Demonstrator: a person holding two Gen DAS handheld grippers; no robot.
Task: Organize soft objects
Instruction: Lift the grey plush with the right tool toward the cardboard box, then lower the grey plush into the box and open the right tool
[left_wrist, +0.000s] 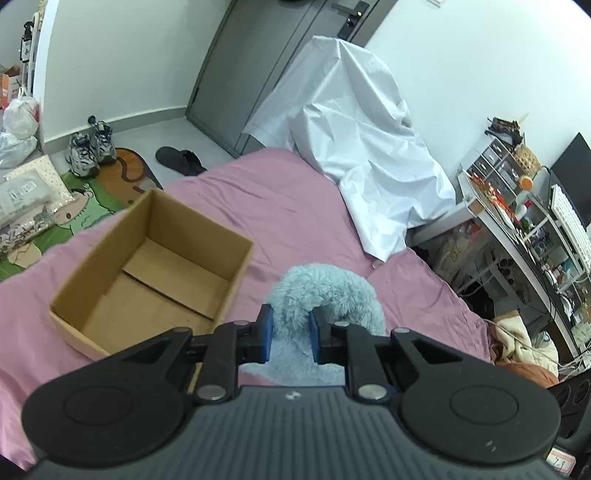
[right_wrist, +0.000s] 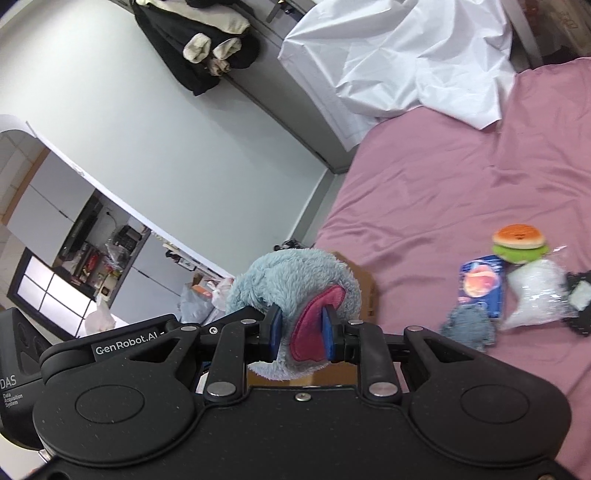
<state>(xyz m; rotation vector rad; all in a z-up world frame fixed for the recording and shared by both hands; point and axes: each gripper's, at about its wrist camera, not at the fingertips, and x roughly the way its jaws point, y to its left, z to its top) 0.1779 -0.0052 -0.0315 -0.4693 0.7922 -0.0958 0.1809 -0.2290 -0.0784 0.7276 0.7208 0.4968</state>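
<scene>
Plush toy: the fluffy pale-blue plush toy (left_wrist: 325, 295) with a pink felt patch (right_wrist: 314, 328) is off the bed, pinched between both of your grippers; in the left wrist view it hangs just beside the box.
Left gripper: your left gripper (left_wrist: 290, 334) is clenched on a fold of the blue fur, blue pads pressing it from both sides.
Right gripper: your right gripper (right_wrist: 301, 332) grasps the same toy, one pad on the fur and the other on the pink patch.
Box: the open brown cardboard box (left_wrist: 110, 236) sits on the bed to the left of the toy in the left wrist view; nothing shows inside it.
Bed: the pink bedsheet (left_wrist: 280, 206) lies under the box and toy, with a crumpled white plastic sheet (left_wrist: 362, 147) draped at its far end.
Other soft things: in the right wrist view you have, well apart from the toy on the sheet, a small burger-shaped plush (right_wrist: 520, 240) with an orange bun and green base, a blue printed card packet (right_wrist: 482, 288), a clear crinkly plastic bag (right_wrist: 535, 299), and a small grey-blue knitted piece (right_wrist: 469, 328) lying just beside the packet.
Room: grey sneakers (left_wrist: 88, 147) and a black slipper (left_wrist: 179, 160) lie on the floor beyond the bed.
</scene>
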